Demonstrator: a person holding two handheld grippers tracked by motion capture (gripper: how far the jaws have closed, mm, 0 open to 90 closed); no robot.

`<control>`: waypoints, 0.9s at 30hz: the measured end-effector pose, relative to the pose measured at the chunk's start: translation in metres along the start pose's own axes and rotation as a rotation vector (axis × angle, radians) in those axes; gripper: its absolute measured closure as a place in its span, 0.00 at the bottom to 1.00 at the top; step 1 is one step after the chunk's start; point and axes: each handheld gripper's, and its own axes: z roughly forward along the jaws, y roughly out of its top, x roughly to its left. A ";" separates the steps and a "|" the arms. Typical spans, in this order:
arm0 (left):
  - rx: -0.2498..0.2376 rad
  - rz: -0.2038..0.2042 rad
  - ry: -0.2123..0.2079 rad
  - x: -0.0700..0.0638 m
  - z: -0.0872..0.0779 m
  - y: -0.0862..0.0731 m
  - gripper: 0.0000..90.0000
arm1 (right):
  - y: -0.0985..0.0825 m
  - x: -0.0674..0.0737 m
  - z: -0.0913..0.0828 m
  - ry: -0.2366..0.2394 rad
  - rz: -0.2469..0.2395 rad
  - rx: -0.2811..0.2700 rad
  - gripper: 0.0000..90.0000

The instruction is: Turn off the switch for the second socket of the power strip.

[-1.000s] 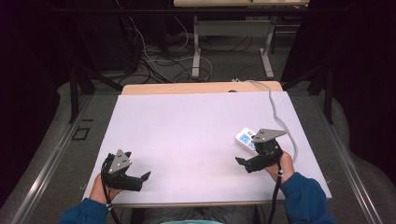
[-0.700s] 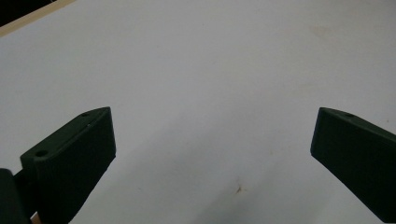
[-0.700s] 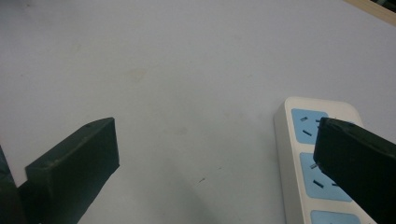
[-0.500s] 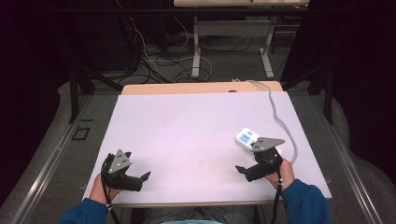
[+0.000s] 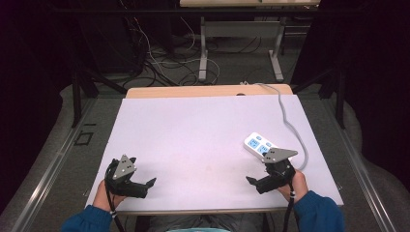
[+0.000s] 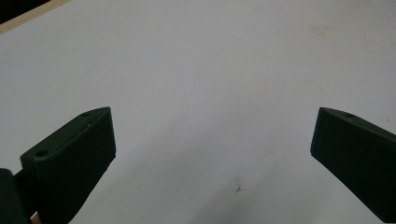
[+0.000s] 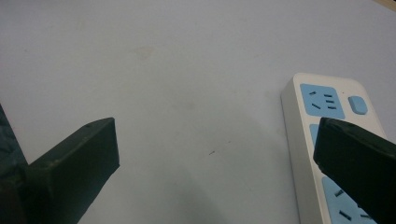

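Meanwhile, the right gripper (image 5: 256, 182), jaws apart, had drawn back from the power strip (image 5: 257, 144); left gripper (image 5: 145, 186) rested open, unmoved

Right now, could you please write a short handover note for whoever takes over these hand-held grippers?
Left hand-held gripper: open, empty, held low near the front left of the white table.
Right hand-held gripper: open, empty, near the front right, right beside the power strip.
The power strip lies flat on the table's right side; its grey cable runs off the far edge.
Done: nothing gripped yet.
Left: probably closing on the power strip with the right one, which is closest.
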 end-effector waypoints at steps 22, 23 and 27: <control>0.010 0.000 -0.019 -0.002 0.002 0.000 0.00 | -0.013 0.007 0.000 0.003 0.001 0.026 0.00; 0.012 -0.005 -0.023 -0.002 0.002 0.000 0.00 | -0.013 0.006 0.000 0.001 -0.005 0.020 0.00; 0.011 -0.003 -0.021 -0.002 0.002 0.000 0.00 | -0.013 0.006 0.001 0.002 -0.005 0.025 0.00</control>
